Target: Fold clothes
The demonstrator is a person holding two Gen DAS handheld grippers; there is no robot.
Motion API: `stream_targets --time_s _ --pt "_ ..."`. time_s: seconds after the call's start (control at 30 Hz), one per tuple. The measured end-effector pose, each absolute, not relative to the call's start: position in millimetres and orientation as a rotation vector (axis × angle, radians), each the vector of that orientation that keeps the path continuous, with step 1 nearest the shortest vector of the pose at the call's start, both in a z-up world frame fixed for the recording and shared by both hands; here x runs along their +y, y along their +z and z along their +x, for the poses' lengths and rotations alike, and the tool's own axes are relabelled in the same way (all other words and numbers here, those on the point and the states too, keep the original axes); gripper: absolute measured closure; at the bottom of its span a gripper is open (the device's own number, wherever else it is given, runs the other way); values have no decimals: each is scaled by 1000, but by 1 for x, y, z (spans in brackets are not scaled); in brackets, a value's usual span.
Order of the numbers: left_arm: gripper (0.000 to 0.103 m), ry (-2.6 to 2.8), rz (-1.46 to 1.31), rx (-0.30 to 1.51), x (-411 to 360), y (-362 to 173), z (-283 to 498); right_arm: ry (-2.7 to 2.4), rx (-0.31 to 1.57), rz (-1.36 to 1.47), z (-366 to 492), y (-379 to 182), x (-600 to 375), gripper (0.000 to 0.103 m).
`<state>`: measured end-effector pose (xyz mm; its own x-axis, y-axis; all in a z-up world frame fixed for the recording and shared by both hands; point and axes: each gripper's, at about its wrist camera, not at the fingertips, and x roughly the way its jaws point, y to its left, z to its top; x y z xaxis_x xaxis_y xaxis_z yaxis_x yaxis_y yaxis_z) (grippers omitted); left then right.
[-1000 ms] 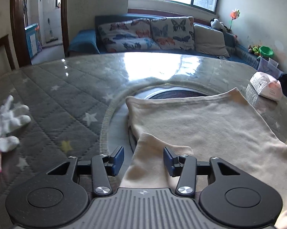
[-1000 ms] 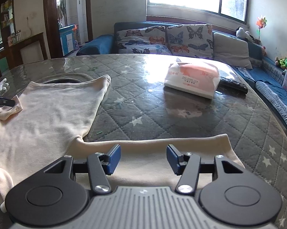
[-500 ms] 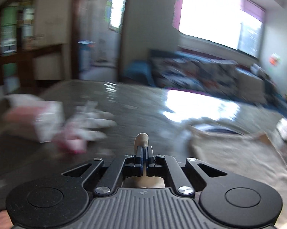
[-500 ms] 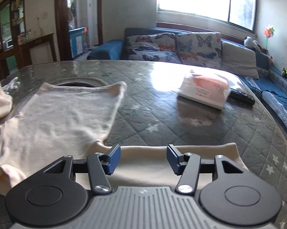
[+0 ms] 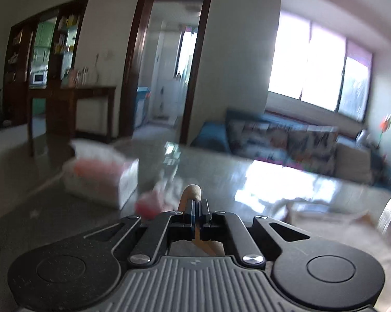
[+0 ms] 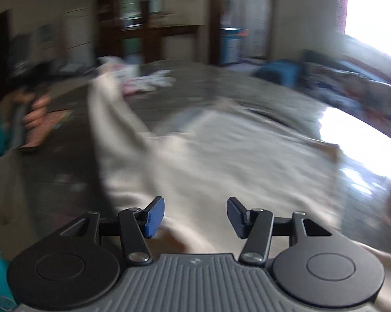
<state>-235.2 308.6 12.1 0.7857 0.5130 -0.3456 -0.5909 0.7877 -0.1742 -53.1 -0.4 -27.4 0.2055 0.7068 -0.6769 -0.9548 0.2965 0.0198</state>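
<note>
A beige long-sleeved shirt (image 6: 221, 156) lies spread on the grey quilted table. My left gripper (image 5: 200, 205) is shut on a fold of its beige sleeve (image 5: 192, 191), which sticks up between the pads, lifted off the table. In the right wrist view the raised sleeve (image 6: 104, 98) stretches up toward the left hand (image 6: 35, 109). My right gripper (image 6: 195, 215) is open and empty, low over the shirt's near part. Both views are blurred by motion.
A white and pink tissue pack (image 5: 101, 174) and a small pink and white garment (image 5: 156, 200) lie on the table (image 5: 52, 221) ahead of the left gripper. A blue sofa (image 5: 286, 135) stands beyond the table under the window.
My left gripper closed on the sleeve, lifted it and swung left. My right gripper stayed open and turned left from the right sleeve over the shirt's body.
</note>
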Motion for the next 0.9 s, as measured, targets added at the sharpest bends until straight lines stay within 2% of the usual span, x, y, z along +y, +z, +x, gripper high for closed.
stream_targets --time_s 0.13,0.2,0.23,0.27,0.4,0.53,0.73,0.9 --pt "100 622 -327 346 322 5 -235 1339 636 -544 -79 -37 36 51" --pt "98 660 -335 455 328 -9 -233 1359 637 -576 -88 -45 47 56" --pt "94 687 -330 497 331 -14 -233 1365 646 -587 -90 -48 51 58" --pt "93 705 -333 523 332 -16 -235 1373 662 -593 -91 -50 52 64" --pt "90 704 -355 542 331 -9 -240 1422 697 -610 -95 -50 51 68" --pt "87 534 -332 537 305 -5 -222 1411 709 -566 -87 -44 44 68" --pt "86 430 -302 627 281 -33 -175 1303 797 -513 -67 -50 29 66" --pt "85 527 -258 661 290 -47 -189 1359 791 -522 -80 -51 16 65"
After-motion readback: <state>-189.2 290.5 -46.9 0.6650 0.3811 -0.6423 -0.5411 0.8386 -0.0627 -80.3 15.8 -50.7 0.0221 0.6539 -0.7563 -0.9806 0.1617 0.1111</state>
